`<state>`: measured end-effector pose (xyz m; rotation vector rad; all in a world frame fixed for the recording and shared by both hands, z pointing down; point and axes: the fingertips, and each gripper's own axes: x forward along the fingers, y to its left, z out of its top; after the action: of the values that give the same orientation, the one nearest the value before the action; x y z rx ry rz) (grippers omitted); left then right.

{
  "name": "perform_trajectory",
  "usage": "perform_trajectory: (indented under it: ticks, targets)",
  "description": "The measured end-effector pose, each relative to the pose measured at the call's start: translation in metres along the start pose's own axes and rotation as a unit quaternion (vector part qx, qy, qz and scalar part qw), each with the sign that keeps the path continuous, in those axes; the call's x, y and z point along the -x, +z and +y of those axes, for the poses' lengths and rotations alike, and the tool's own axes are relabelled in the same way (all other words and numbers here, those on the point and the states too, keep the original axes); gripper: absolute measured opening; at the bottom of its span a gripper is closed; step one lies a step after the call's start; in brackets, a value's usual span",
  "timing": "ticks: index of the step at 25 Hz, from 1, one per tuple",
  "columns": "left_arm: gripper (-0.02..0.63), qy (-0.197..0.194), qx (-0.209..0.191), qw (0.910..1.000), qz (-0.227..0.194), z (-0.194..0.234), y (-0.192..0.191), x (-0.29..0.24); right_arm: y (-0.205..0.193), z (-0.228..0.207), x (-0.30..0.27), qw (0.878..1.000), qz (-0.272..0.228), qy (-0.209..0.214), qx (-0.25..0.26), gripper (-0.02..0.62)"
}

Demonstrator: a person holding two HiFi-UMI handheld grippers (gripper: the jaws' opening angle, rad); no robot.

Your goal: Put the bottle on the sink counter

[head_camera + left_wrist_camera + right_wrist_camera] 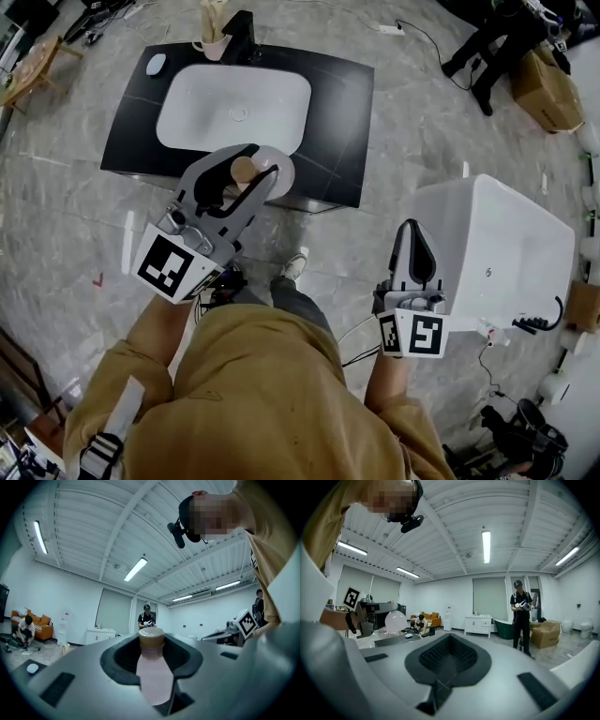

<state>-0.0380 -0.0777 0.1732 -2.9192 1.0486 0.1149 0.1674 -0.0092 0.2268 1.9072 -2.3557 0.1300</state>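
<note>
My left gripper (242, 167) is shut on a pale pink bottle (280, 174) with a tan cap (244, 169). It holds it level, just in front of the near edge of the black sink counter (349, 105) with its white basin (234, 103). In the left gripper view the bottle (153, 672) sits between the dark pads of the left gripper (152, 645), cap pointing away. My right gripper (416, 251) hangs lower right, beside a white tub. Its jaws are shut with nothing between them, as the right gripper view shows for the right gripper (448, 653).
On the counter's far edge stand a black faucet (242, 34), a cup with sticks (214, 39) and a small white object (156, 64). A white tub (502, 246) stands right. A cardboard box (548, 89) and a person in black (495, 42) are top right.
</note>
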Motion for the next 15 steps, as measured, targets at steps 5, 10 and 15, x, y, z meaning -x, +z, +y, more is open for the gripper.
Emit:
perform_trajectory:
  ticks: [5, 10, 15]
  targets:
    - [0.13, -0.008, 0.007, 0.9999, 0.011, 0.007, -0.02, -0.016, -0.015, -0.008, -0.004, 1.0, 0.018, -0.013, -0.006, 0.003]
    - [0.13, -0.014, 0.009, 0.9997, 0.018, 0.01, -0.037, -0.034, -0.026, -0.014, -0.01, 0.999, 0.026, -0.018, -0.011, 0.003]
    - [0.13, -0.016, 0.007, 0.9997, 0.02, 0.012, -0.054, -0.05, -0.038, -0.019, -0.017, 0.999, 0.035, -0.015, -0.005, 0.003]
